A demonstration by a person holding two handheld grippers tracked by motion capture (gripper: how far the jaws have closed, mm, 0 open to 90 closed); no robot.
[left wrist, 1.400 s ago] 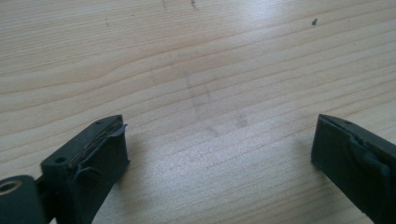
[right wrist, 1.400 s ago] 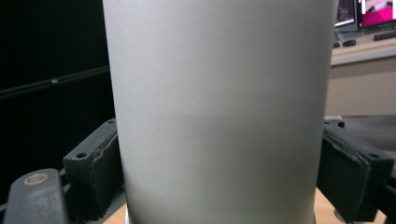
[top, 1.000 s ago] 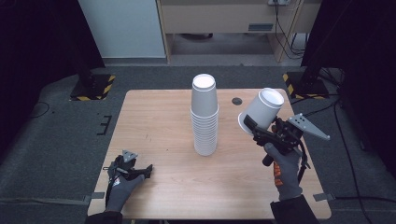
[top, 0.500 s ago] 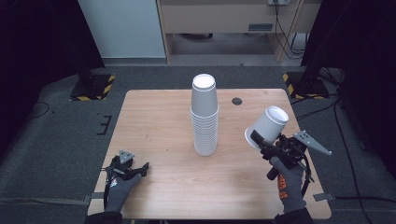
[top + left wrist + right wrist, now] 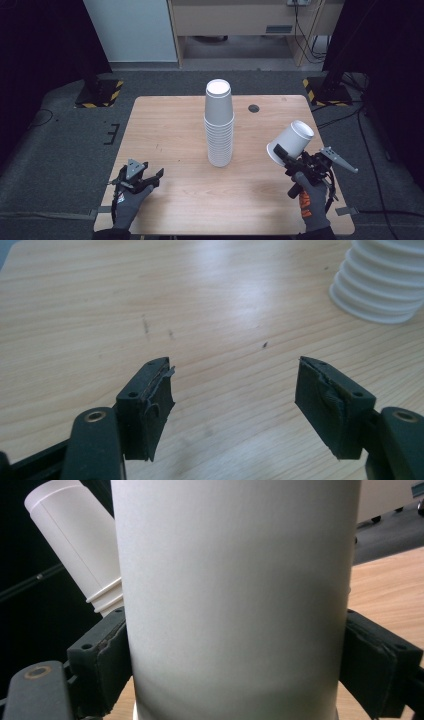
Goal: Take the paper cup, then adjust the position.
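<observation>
Right gripper clamps a tilted white cup; left gripper, jaws just closing, gapes empty over counter.

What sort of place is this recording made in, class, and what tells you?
Probably a lab or test room: a bare wooden table on grey carpet, black stands with hazard-striped bases beside it, and loose cables by the back bench.
</observation>
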